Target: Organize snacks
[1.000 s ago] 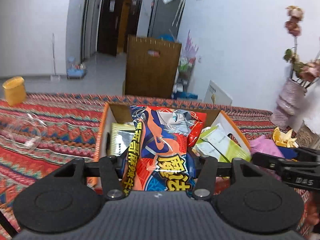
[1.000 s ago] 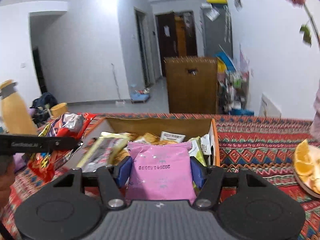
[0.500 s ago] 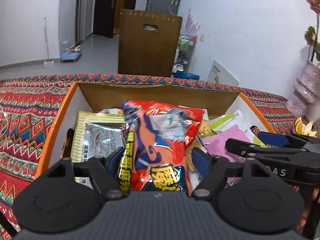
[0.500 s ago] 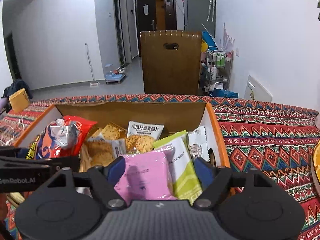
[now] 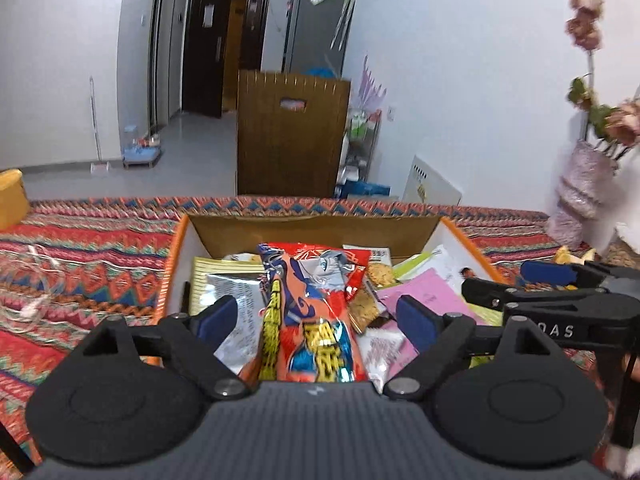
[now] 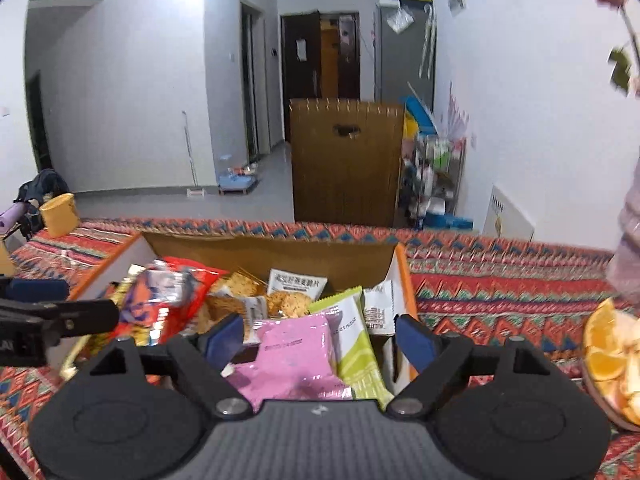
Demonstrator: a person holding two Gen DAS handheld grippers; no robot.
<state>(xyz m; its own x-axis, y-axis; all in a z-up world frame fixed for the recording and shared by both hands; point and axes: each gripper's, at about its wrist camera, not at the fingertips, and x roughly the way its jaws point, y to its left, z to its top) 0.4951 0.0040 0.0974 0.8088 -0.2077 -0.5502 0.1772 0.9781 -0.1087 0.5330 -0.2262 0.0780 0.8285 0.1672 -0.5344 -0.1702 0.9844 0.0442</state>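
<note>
An orange-rimmed cardboard box on the patterned table holds several snack packets. A red and orange chip bag lies in it between the open fingers of my left gripper, untouched by the pads. A pink packet lies in the box between the open fingers of my right gripper, with a green packet beside it. The box and the chip bag show in the right wrist view too. The right gripper shows at the right of the left wrist view.
A plate of orange slices sits on the table right of the box. A vase of dried flowers stands at the far right. A yellow container stands at the far left. A brown cardboard panel stands behind the table.
Both grippers have opened and let go: the chip bag and the pink packet now lie in the box. Both grippers have drawn back a little.
</note>
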